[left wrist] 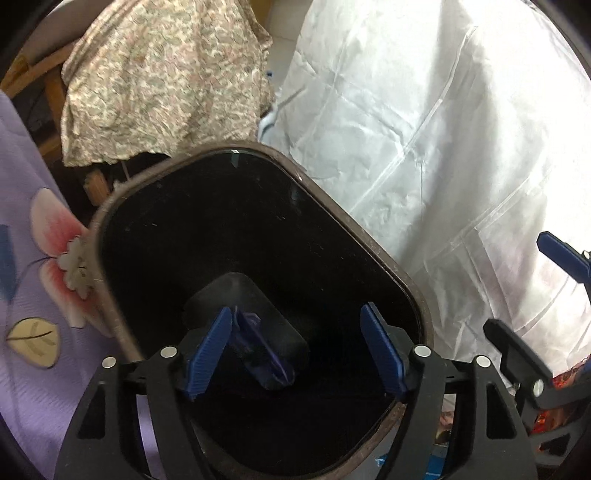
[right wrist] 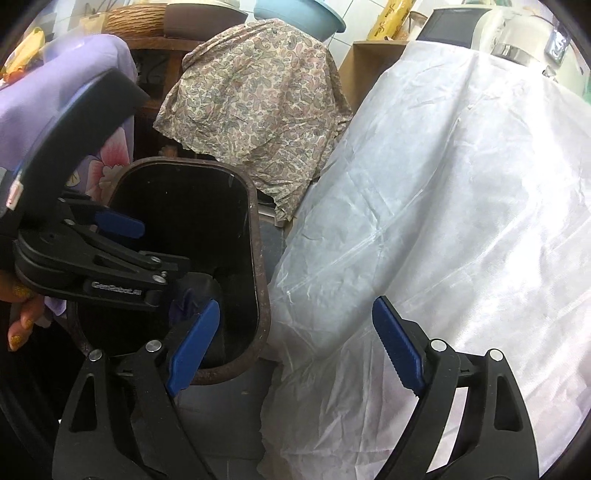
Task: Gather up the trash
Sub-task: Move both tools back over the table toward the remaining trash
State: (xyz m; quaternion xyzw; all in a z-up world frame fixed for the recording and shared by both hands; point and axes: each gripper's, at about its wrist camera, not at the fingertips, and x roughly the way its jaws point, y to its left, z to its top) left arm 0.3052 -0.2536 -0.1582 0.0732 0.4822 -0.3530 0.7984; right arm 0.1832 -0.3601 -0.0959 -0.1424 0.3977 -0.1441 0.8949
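A dark bin with a brown rim (left wrist: pixel 391 266) stands open below my left gripper (left wrist: pixel 295 350). The left gripper is open and empty, right over the bin mouth. A crumpled purple wrapper (left wrist: pixel 262 343) lies at the bottom of the bin, between the blue fingers in view. In the right wrist view the bin (right wrist: pixel 258 236) sits at centre left, with the left gripper (right wrist: pixel 159 273) hanging over it and a bit of the purple wrapper (right wrist: pixel 184 301) showing inside. My right gripper (right wrist: pixel 295 347) is open and empty, beside the bin's right rim, over a white sheet.
A white plastic sheet (right wrist: pixel 443 221) drapes a large object right of the bin. A paisley cloth (right wrist: pixel 258 96) hangs behind it. A purple floral cloth (left wrist: pixel 33 295) lies to the left. Shelves with bowls (right wrist: pixel 299 14) and appliances stand at the back.
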